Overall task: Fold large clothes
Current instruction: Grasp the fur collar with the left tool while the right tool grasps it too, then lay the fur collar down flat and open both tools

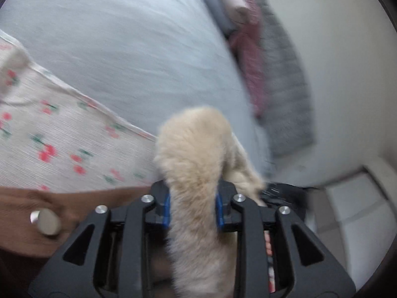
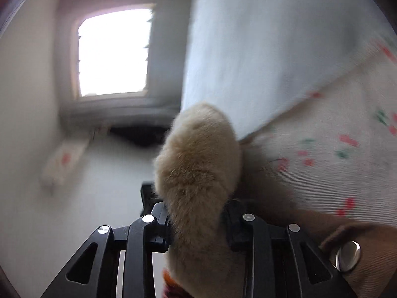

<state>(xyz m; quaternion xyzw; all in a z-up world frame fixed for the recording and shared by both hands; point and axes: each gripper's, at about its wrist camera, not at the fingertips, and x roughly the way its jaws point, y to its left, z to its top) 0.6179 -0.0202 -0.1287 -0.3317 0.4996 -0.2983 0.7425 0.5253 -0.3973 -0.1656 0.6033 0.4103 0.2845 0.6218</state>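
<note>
A brown garment with a silver snap button and a cream fluffy lining is the piece in hand. In the left wrist view my left gripper is shut on a thick fold of that cream fluff, its blue pads pressing both sides. The right wrist view shows my right gripper shut on another bunch of the cream fluffy lining, which hides its fingertips. The brown garment with a snap button lies at the lower right there. Both views are blurred.
A white cherry-print cloth lies on the pale blue bed sheet. Pink, maroon and grey clothes are piled at the bed's far edge beside a grey rug. A bright window is at left.
</note>
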